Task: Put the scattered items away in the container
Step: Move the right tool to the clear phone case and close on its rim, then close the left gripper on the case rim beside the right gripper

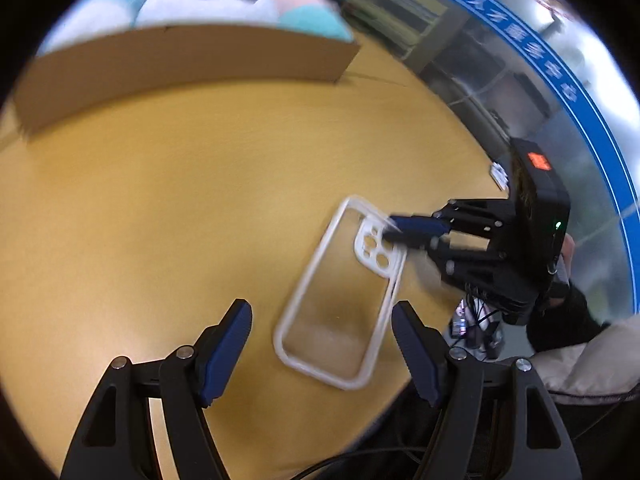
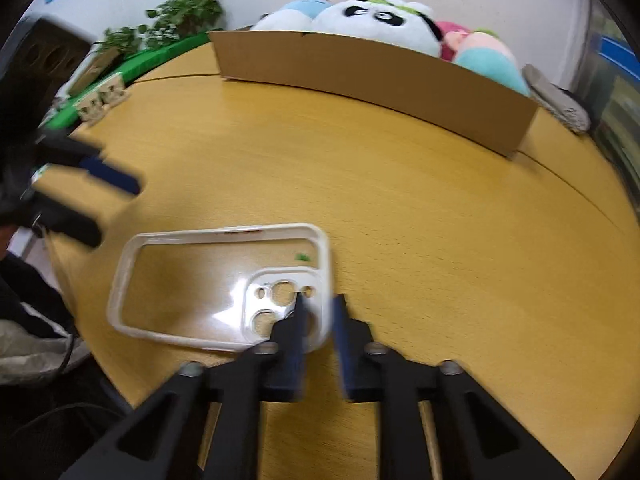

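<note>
Phone case (image 2: pixel 218 286), clear back with a white rim, lies flat on the wooden bench (image 2: pixel 400 208), near its front edge, camera-cutout end toward the right hand.

Left to right in the right wrist view: left hand-held gripper (image 2: pixel 108 204) at the far left, blurred, jaws apart and nothing between them, just short of the case's plain end. In the left wrist view its fingers (image 1: pixel 230 356) stand either side of that end without touching; probably placed to steady or receive the case.

Right hand-held gripper (image 2: pixel 320 304) is closed on the case's right-hand rim beside the camera cutout, one finger inside the case, the other outside. Judgement: a thin edge pinch is chosen because the case lies too flat for any other hold; it may slip or swing when lifted.

Cardboard box (image 2: pixel 376 80), the likely container, stands at the far side of the bench, well apart from the case; bare bench lies between. Behind it: plush toys (image 2: pixel 384 20), including a panda. Far left: potted plants (image 2: pixel 180 16) on a green strip. Box's near wall must be cleared on the way in.
</note>
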The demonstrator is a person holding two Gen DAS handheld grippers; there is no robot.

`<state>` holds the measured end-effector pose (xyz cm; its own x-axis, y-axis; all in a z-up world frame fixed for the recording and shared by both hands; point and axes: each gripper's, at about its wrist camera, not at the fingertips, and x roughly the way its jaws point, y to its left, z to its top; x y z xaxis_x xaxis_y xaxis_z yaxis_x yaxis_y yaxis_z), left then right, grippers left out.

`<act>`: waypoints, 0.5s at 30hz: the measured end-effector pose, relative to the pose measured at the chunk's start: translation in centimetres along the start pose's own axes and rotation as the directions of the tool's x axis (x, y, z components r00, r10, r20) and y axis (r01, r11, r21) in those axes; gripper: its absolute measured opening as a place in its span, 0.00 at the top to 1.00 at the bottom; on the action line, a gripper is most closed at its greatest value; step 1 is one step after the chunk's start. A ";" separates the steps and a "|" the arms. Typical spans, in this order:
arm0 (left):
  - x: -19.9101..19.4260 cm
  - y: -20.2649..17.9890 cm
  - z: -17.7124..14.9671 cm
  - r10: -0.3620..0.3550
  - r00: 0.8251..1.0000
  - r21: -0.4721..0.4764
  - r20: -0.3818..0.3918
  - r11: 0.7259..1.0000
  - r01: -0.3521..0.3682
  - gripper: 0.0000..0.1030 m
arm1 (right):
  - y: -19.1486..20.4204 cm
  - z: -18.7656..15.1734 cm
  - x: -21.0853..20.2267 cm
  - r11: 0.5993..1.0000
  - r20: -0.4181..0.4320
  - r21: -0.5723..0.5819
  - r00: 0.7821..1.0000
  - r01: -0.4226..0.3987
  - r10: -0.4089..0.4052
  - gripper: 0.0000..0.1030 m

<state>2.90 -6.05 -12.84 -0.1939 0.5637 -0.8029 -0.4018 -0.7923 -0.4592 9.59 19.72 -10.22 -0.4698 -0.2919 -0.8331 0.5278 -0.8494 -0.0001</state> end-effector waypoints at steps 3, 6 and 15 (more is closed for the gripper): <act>0.4 1.0 -1.8 -0.004 1.000 -0.127 0.000 0.992 0.004 0.30 | -0.1 -0.5 -0.2 0.995 -0.004 0.096 0.999 0.032 -0.031 0.93; 0.3 1.6 -2.9 -0.015 0.999 -0.204 0.035 0.979 0.022 0.31 | 0.7 -1.3 -0.8 0.986 0.011 0.153 0.997 0.069 -0.071 0.93; 1.2 1.6 -1.7 -0.025 0.995 -0.238 0.100 0.970 0.048 0.33 | 3.8 -1.9 -1.0 0.984 0.028 0.176 0.999 0.021 -0.026 0.93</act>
<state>3.57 -7.10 -15.19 -0.2727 0.6037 -0.7491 -0.1860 -0.7970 -0.5746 13.41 17.60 -10.41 -0.5028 -0.2819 -0.8171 0.3851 -0.9194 0.0802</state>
